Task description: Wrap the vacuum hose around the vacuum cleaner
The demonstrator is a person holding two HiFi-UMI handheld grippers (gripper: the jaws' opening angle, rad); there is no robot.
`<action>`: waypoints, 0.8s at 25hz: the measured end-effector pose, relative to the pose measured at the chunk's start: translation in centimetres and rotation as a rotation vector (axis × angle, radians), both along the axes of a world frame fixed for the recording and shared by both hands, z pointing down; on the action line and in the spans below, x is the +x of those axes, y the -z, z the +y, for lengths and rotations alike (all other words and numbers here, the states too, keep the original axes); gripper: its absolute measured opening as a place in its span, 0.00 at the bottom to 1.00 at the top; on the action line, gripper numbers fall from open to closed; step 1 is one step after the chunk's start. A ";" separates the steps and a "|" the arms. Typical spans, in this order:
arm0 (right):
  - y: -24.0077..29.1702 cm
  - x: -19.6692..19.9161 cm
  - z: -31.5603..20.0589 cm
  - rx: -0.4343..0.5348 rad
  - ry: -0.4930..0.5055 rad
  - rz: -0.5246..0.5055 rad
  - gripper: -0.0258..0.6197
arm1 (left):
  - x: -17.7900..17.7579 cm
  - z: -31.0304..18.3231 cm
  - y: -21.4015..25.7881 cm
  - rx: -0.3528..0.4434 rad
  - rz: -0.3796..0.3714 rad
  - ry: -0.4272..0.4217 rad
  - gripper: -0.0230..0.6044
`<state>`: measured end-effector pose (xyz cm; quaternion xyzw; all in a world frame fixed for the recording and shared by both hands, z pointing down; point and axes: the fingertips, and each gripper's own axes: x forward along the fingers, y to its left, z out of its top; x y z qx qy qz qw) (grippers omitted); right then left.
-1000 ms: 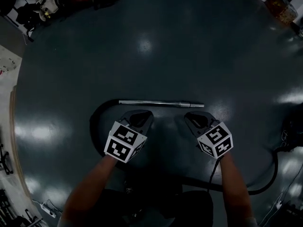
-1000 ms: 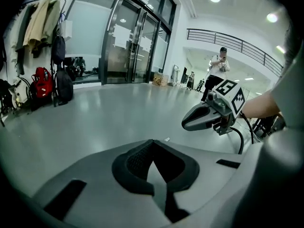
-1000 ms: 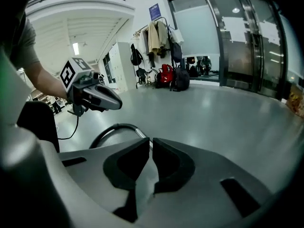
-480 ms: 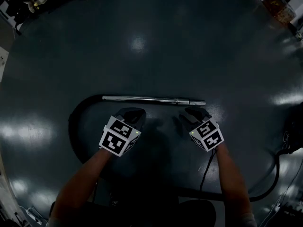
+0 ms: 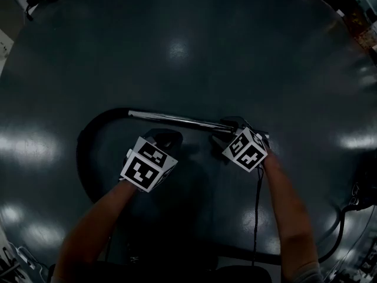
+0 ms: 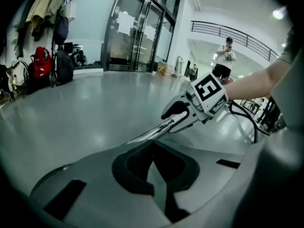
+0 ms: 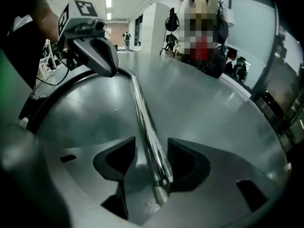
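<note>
A shiny metal wand (image 5: 177, 120) lies flat on the dark floor. A black hose (image 5: 88, 140) curves away from its left end. My right gripper (image 5: 227, 128) is at the wand's right end, and its jaws are opening. In the right gripper view the wand (image 7: 142, 122) runs between the parted pads of the right gripper (image 7: 151, 163), nearer the right pad and not squeezed. My left gripper (image 5: 164, 135) hovers just short of the wand's middle, shut and empty. The left gripper view shows its closed jaws (image 6: 153, 151), with the wand (image 6: 152, 134) and the right gripper (image 6: 178, 118) beyond.
A thin black cable (image 5: 257, 217) trails back from the right gripper. More black hose (image 5: 336, 240) loops at the lower right. Bags and coats (image 6: 47, 65) hang by the left wall near glass doors. A person (image 6: 223, 61) stands far off.
The right gripper has moved forward onto the wand's right end and its jaws have parted. The left gripper stays shut just short of the wand.
</note>
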<state>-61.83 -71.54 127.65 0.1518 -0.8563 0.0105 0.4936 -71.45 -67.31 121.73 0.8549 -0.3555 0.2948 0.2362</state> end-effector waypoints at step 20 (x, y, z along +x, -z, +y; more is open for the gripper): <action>-6.3 -4.4 -0.6 -0.199 0.232 0.096 0.31 | -5.4 4.9 -2.7 -0.104 0.024 0.038 0.05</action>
